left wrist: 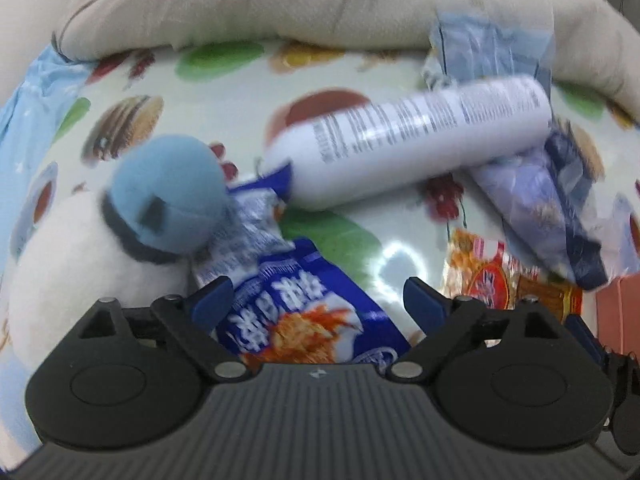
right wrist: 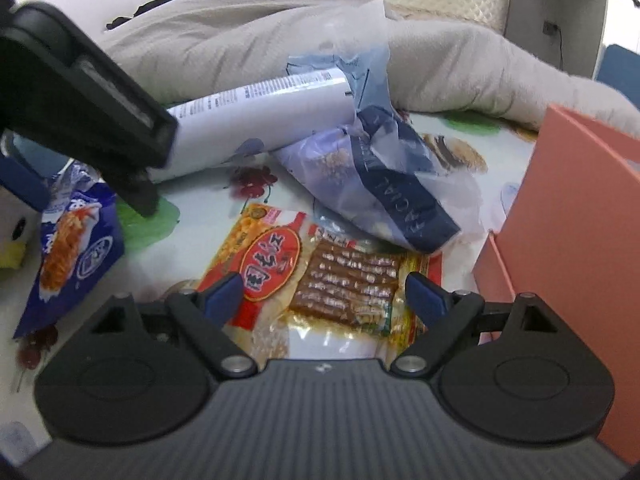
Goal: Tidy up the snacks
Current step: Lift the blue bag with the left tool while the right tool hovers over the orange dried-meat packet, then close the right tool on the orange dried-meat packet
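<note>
My left gripper (left wrist: 318,300) stands wide open with nothing pinched, its fingers straddling the blue snack bag (left wrist: 304,304) that lies just beside the plush toy (left wrist: 120,224); my right gripper (right wrist: 324,294) is equally wide and empty above the red-and-yellow snack packet (right wrist: 316,276), which lies flat on the patterned cloth (right wrist: 208,216) just left of the pink box (right wrist: 568,216). I judge the main risk on the left to be a bad close: the blue snack bag is wedged between the toy and the nose of the white spray can (left wrist: 412,136), so the left finger could snag plush, or a tug could set the can rolling. On the right, the flat glossy packet may slide away or let only film get pinched, and its far edge sits under the crumpled tissue pack (right wrist: 376,184), which could drag along. The two grippers are also close together and could clash. Readable writing is scarce: "FACIAL" on the tissue pack's dark band; the snack packs carry Chinese characters I cannot read, and the can's fine print is blurred.
</note>
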`<action>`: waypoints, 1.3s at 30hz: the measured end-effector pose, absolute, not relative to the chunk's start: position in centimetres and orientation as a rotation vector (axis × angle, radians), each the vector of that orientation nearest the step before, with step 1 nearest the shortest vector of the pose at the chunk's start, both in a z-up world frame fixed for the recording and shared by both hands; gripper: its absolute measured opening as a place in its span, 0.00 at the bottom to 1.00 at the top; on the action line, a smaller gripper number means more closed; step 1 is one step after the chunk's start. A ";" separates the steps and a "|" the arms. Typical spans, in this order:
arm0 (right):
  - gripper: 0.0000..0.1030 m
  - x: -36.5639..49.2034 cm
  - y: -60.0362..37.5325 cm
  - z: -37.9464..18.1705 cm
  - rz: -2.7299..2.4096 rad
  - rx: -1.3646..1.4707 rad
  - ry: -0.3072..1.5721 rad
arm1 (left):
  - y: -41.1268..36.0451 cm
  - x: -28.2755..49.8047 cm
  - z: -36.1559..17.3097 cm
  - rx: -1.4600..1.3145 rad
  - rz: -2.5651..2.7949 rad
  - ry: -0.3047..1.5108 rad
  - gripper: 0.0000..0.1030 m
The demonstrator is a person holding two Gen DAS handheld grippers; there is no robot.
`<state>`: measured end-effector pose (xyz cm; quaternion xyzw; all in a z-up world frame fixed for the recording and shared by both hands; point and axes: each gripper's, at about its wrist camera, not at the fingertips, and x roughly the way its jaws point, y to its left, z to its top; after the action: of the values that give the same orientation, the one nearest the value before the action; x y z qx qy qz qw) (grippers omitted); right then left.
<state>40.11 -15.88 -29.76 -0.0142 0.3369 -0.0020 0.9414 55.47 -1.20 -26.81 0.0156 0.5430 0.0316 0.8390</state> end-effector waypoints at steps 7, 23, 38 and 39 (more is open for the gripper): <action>0.67 39.4 -15.5 -29.4 -0.021 -0.047 0.688 | -2.0 54.5 -27.8 0.090 0.117 1.127 0.64; 0.08 34.7 -15.2 -28.4 0.013 -0.121 0.742 | 0.0 44.6 -24.4 0.093 -0.067 1.085 0.31; 0.53 36.4 -16.4 -26.7 0.044 0.021 0.698 | 2.9 30.4 -23.5 0.054 -0.202 0.993 0.30; 0.59 37.1 -16.5 -26.8 0.024 0.030 0.716 | 3.0 29.9 -23.7 0.034 -0.214 0.993 0.30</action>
<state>37.05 -16.49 -26.79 0.0148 0.3504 0.0119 0.9364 29.91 2.95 -23.66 0.0162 0.4755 -0.1024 0.8736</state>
